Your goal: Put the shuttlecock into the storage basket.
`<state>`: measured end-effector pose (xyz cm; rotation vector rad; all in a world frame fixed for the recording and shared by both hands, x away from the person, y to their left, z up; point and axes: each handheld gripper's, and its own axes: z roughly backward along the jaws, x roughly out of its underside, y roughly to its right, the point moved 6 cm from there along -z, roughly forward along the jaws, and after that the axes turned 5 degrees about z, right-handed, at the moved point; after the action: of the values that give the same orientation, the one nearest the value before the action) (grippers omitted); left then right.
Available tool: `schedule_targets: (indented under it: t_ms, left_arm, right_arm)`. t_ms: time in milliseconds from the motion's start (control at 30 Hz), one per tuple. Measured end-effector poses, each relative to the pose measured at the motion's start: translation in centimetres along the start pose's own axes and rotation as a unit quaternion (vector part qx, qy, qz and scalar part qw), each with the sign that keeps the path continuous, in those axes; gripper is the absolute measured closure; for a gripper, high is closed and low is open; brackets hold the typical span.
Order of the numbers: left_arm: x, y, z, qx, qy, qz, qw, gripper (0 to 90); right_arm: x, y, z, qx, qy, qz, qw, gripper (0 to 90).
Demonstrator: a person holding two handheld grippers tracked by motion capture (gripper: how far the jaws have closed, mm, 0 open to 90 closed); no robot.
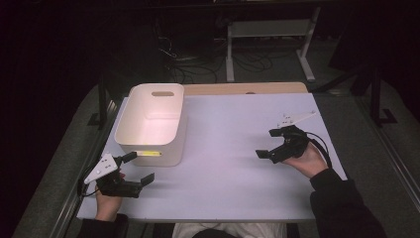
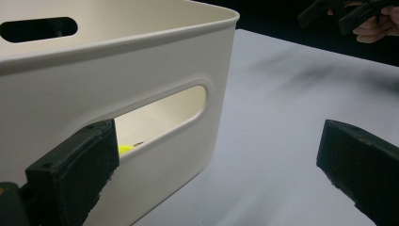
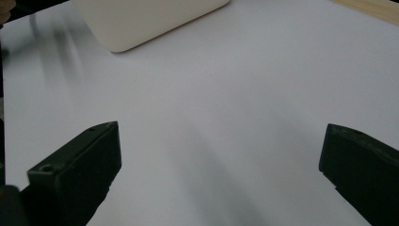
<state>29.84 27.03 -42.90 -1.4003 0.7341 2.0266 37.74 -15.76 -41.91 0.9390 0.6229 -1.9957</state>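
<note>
A cream plastic bin (image 1: 151,121) with slot handles stands at the table's left rear. Through its near handle slot a yellow object (image 1: 148,153) shows inside; the same yellow object (image 2: 124,149) peeks past a jaw in the left gripper view. My left gripper (image 1: 140,168) hovers just in front of the bin (image 2: 117,84), jaws wide apart and nothing between them. My right gripper (image 1: 266,144) is over the table's right side, open and holding nothing, pointed toward the bin (image 3: 141,19). The right gripper (image 2: 343,12) also appears far off in the left gripper view.
The white tabletop (image 1: 233,148) has a wooden strip (image 1: 247,88) along its far edge. Beyond it, a dark floor holds cables and a white desk frame (image 1: 267,39). A person's hands and dark sleeves come in from the bottom.
</note>
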Motion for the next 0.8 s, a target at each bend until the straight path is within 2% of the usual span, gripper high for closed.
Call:
schedule_targets:
  t_ms: [333,800]
  left_arm:
    - [0.0,0.0,0.0,0.000,0.000,0.000,1.0000,0.0]
    - [0.0,0.0,0.1,-0.001,-0.001,0.001,1.0000,0.0]
  right_arm:
    - [1.7,0.2,0.9,0.009,0.005,-0.011,0.9999,0.0]
    - [4.2,0.5,2.4,0.038,0.017,-0.024,0.9988,0.0]
